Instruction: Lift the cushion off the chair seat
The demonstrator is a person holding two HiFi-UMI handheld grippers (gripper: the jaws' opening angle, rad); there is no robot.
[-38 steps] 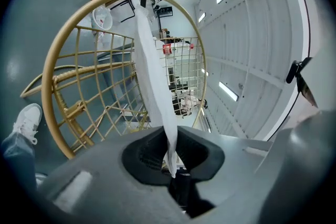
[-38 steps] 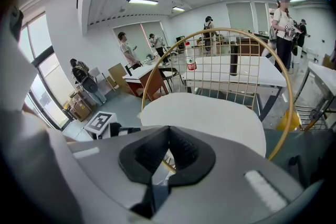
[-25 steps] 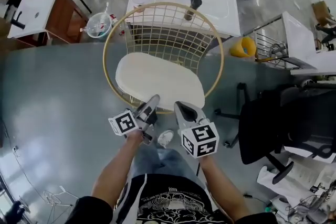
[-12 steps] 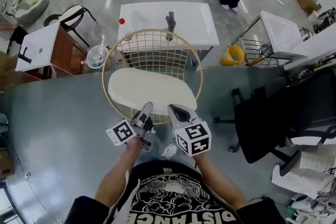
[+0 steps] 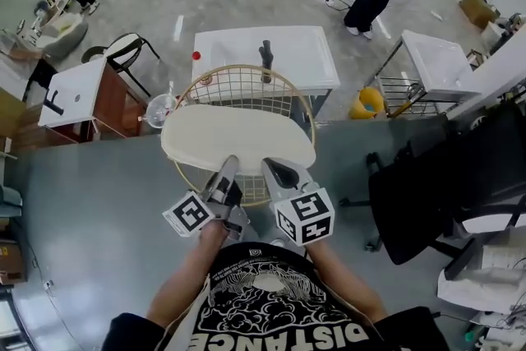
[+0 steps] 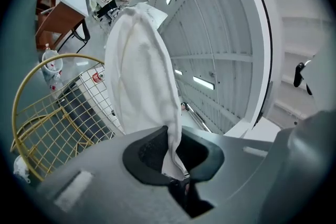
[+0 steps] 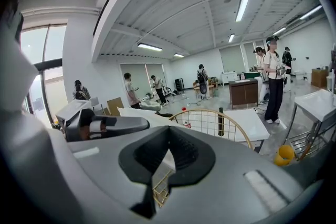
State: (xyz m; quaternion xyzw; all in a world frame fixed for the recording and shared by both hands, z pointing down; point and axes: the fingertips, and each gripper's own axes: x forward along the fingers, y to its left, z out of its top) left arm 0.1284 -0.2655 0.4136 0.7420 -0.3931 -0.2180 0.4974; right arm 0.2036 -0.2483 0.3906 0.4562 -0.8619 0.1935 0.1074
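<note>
While both my hands are rising, my left gripper is pinching the cushion by its near edge in narrow fingers and my right gripper is nipping it alongside, so the cushion is stretching ahead of my fingertips and, I judge, coming clear of the chair seat below them.

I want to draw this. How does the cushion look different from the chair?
The cushion is solid white; the chair is see-through yellow wire. The cushion is held at its near edge by the left tongs and right tongs; nothing grips the chair. Both have rounded outlines.
</note>
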